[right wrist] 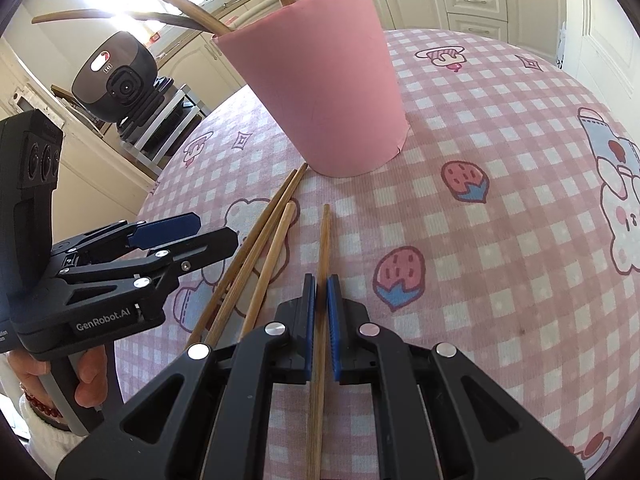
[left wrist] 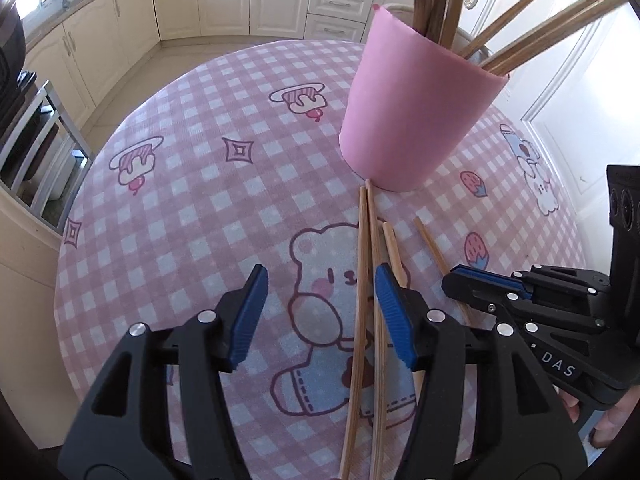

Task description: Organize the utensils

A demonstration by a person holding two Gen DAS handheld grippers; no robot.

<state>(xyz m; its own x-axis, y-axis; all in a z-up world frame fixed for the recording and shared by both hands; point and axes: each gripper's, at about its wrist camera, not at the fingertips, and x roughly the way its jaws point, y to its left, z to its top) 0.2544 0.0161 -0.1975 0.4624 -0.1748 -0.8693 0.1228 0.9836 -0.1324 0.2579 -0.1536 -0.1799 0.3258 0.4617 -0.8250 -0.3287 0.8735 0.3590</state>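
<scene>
From the left wrist we see our left claw (left wrist: 320, 316) spread apart over two loose chopsticks (left wrist: 366, 300) lying on the checked counter (left wrist: 192, 200), its pads pressing on neither. Their tips reach the foot of the pink cup (left wrist: 412, 120), which holds more chopsticks. Only the right wrist view shows our right claw (right wrist: 321, 308) clamped on a single chopstick (right wrist: 323, 248), with a round camera (right wrist: 120, 80) behind the cup (right wrist: 320, 92).
</scene>
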